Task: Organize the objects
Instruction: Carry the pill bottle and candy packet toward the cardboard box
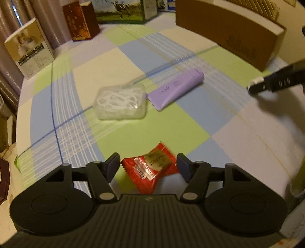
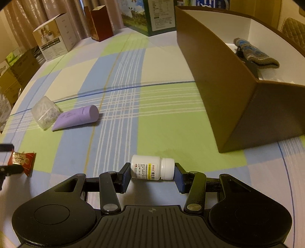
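Observation:
My left gripper is open around a red snack packet that lies between its fingers on the checked tablecloth; the packet also shows in the right wrist view. My right gripper is shut on a white pill bottle, held on its side end to end just above the cloth. A clear plastic packet and a purple tube lie side by side mid-table; both show in the right wrist view, the packet and the tube. The right gripper's finger shows in the left wrist view.
A brown open box with white inside walls stands at the right and holds a knitted blue-grey item. Several cartons stand along the table's far edge: a white one, a dark red one, a green one.

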Demonstrator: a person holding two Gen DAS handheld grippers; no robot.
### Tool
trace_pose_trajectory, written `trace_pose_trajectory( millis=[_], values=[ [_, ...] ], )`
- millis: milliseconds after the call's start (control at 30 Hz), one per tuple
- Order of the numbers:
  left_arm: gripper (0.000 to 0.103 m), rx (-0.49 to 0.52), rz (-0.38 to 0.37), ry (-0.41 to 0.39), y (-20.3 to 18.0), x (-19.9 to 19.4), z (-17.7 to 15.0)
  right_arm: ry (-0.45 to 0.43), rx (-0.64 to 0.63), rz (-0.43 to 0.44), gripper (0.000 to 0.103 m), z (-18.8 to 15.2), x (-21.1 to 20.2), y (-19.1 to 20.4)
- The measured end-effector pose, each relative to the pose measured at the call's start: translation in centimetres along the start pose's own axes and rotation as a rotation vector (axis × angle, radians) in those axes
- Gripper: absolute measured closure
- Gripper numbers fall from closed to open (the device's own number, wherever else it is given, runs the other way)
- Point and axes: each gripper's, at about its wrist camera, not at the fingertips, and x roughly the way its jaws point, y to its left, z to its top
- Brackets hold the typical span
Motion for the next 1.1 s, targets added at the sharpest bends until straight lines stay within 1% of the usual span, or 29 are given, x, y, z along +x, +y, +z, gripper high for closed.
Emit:
trace_pose_trajectory(
  millis=[133, 233, 300, 333, 367, 433, 500, 600, 700, 733, 767, 833, 867, 1000, 1100],
  values=[
    [0.053, -0.048, -0.009, 0.046, -0.2, 0.4, -1.2, 0.001, 0.012, -0.005, 0.059, -0.3, -0.3, -0.3],
    [0.053, -0.111, -0.011, 0.058, -0.4, 0.3, -2.3, 0.004, 0.009, -0.008, 0.059, -0.5, -0.5, -0.3],
    [0.053, -0.135, -0.004, 0.033, -0.3, -0.3, -2.4, 0.005, 0.008, -0.009, 0.059, -0.6, -0.6, -0.4],
    [0.050, -0.139, -0.004, 0.023, -0.3, -0.7, -2.3, 0.005, 0.007, -0.010, 0.059, -0.6, -0.6, -0.4],
    [0.045, -0.130, -0.004, 0.007, -0.2, -1.1, -2.1, 0.004, 0.006, -0.011, 0.059, -0.6, -0.6, -0.4],
    [0.040, -0.099, 0.003, -0.021, -0.2, -1.9, -1.6, 0.003, 0.003, -0.012, 0.059, -0.7, -0.6, -0.3],
    [0.040, -0.052, -0.008, -0.039, -0.3, -2.0, -0.9, 0.002, 0.005, -0.012, 0.059, -0.8, -0.6, -0.3],
    [0.040, 0.012, -0.035, -0.030, -0.9, -1.0, 0.0, 0.002, 0.015, -0.014, 0.059, -1.1, -0.9, -0.5],
    [0.045, 0.063, -0.043, 0.005, -1.5, 0.5, 0.3, 0.004, 0.026, -0.020, 0.059, -1.4, -1.2, -0.7],
    [0.048, 0.073, -0.047, 0.011, -1.7, 0.8, 0.3, 0.003, 0.031, -0.022, 0.059, -1.5, -1.3, -0.8],
    [0.057, 0.072, -0.053, 0.014, -1.8, 1.1, 0.3, 0.003, 0.036, -0.024, 0.059, -1.6, -1.4, -1.0],
    [0.068, 0.047, -0.056, 0.026, -1.7, 1.4, 0.2, 0.003, 0.042, -0.026, 0.059, -1.8, -1.6, -1.2],
    [0.072, 0.030, -0.057, 0.030, -1.6, 1.5, 0.1, 0.003, 0.043, -0.026, 0.059, -1.9, -1.7, -1.2],
    [0.073, -0.049, -0.038, 0.026, -1.5, 1.6, -0.2, 0.003, 0.032, -0.026, 0.059, -1.9, -1.8, -1.2],
    [0.075, -0.145, -0.036, 0.022, -1.4, 1.3, -0.4, 0.006, 0.022, -0.012, 0.059, -2.0, -1.8, -1.0]
  ],
)
